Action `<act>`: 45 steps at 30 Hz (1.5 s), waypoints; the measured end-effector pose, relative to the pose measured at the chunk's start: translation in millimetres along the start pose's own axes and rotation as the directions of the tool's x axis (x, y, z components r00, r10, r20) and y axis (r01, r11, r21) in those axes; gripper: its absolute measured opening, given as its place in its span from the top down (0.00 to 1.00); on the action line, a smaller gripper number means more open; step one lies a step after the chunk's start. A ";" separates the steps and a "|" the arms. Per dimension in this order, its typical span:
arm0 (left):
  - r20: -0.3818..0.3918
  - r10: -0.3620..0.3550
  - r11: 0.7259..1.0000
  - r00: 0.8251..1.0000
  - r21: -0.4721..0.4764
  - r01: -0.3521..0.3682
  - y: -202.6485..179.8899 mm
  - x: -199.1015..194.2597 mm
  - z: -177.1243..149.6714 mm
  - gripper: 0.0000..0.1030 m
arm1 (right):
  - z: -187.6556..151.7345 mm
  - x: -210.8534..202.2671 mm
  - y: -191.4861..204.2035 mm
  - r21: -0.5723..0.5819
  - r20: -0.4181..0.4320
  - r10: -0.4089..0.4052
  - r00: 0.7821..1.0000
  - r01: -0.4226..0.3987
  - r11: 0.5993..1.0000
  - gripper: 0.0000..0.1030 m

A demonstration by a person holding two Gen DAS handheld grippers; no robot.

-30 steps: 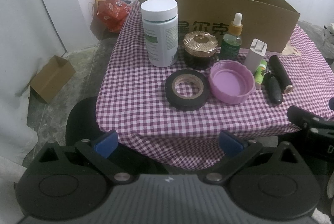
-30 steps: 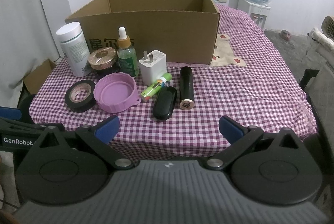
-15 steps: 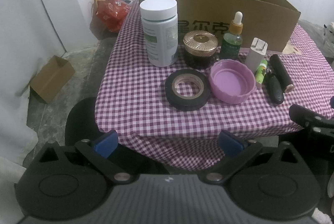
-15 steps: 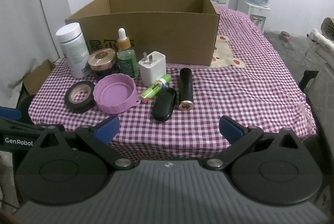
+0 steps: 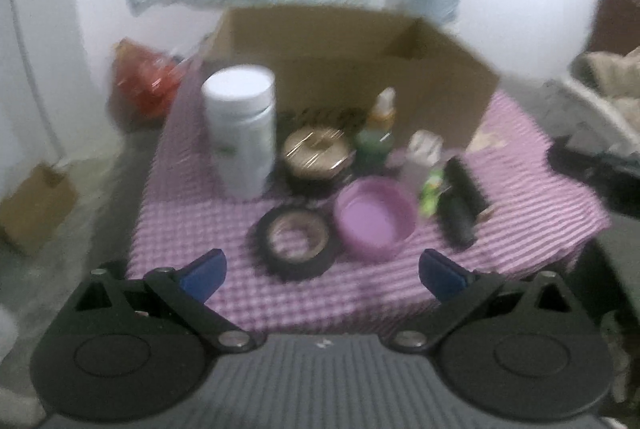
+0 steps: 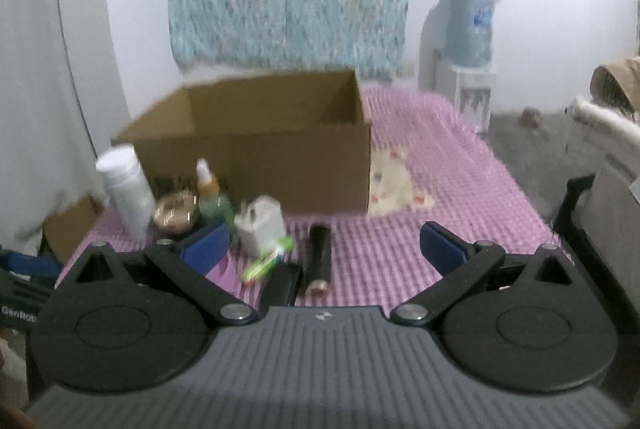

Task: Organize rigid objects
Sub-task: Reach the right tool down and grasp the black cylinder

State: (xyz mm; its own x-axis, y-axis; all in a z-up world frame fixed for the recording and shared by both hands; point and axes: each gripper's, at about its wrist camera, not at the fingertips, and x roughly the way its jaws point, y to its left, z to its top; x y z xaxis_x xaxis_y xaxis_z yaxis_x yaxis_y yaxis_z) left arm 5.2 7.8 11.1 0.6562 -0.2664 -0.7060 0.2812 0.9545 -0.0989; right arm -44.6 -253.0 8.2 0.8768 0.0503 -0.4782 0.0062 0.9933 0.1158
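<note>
Over the checked tablecloth, your left gripper and right gripper hover, both spread wide and empty. Ahead sit 1 tape roll, 1 purple lid and a white bottle (blurred), before the cardboard box.

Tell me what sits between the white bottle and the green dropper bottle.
A gold-lidded jar sits between the white bottle and the green dropper bottle, seen in both wrist views despite blur.
</note>
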 end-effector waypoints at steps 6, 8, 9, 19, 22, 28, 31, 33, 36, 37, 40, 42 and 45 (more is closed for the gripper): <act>0.082 -0.110 0.988 0.991 0.113 0.100 -21.5 3.3 11.9 0.00 | 0.4 15.4 -25.8 0.092 -0.072 0.066 0.995 -0.059 0.994 0.01; 0.084 -0.136 0.978 0.987 0.172 0.120 -33.6 7.0 16.6 0.00 | -0.6 21.4 -33.5 0.105 -0.086 0.084 0.993 -0.074 0.992 0.01; 0.080 -0.154 0.970 0.985 0.201 0.135 -40.2 8.8 18.2 0.00 | -1.3 24.8 -33.5 0.106 -0.093 0.088 0.992 -0.078 0.991 0.01; -0.024 -0.224 0.899 0.974 0.382 0.216 -105.9 51.5 23.2 0.10 | 5.8 82.8 -54.4 0.143 -0.199 0.170 0.965 -0.143 0.979 0.09; -0.063 -0.236 0.893 0.970 0.381 0.242 -113.7 65.9 26.4 0.25 | 6.9 99.9 -54.2 0.127 -0.228 0.191 0.955 -0.165 0.978 0.19; -0.115 -0.204 0.885 0.972 0.403 0.233 -125.0 87.2 27.9 0.44 | 3.3 124.8 -48.2 0.123 -0.290 0.262 0.921 -0.236 0.964 0.49; -0.131 -0.206 0.884 0.970 0.400 0.242 -130.1 96.1 28.7 0.50 | 1.6 134.5 -45.6 0.120 -0.314 0.286 0.905 -0.261 0.958 0.56; -0.144 -0.206 0.884 0.968 0.396 0.247 -129.5 100.4 29.6 0.53 | -0.7 142.6 -44.2 0.121 -0.336 0.295 0.895 -0.269 0.955 0.66; -0.154 -0.208 0.883 0.966 0.394 0.253 -129.5 101.5 29.7 0.53 | -4.5 150.9 -47.5 0.150 -0.360 0.310 0.880 -0.274 0.950 0.77; -0.156 -0.211 0.883 0.965 0.394 0.256 -130.0 103.4 30.5 0.53 | -4.7 151.8 -49.8 0.159 -0.359 0.314 0.879 -0.274 0.949 0.77; -0.156 -0.219 0.880 0.963 0.396 0.264 -131.8 105.0 32.5 0.52 | -6.6 148.1 -59.4 0.203 -0.355 0.318 0.879 -0.260 0.944 0.79; -0.157 -0.226 0.877 0.961 0.396 0.271 -134.5 105.8 33.9 0.46 | -8.8 144.6 -70.2 0.259 -0.350 0.335 0.875 -0.253 0.932 0.79; -0.173 -0.244 0.869 0.954 0.397 0.294 -139.9 110.3 36.2 0.45 | -13.7 137.2 -84.4 0.331 -0.341 0.357 0.870 -0.245 0.911 0.79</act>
State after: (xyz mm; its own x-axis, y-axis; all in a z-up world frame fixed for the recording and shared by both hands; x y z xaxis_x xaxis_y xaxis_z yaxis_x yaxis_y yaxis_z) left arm 63.6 -160.0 -27.7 0.4364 -0.4640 -0.7709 0.7158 0.6982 -0.0151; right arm 68.6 -328.5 -79.1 0.6007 0.4342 -0.6713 -0.0500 0.8584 0.5105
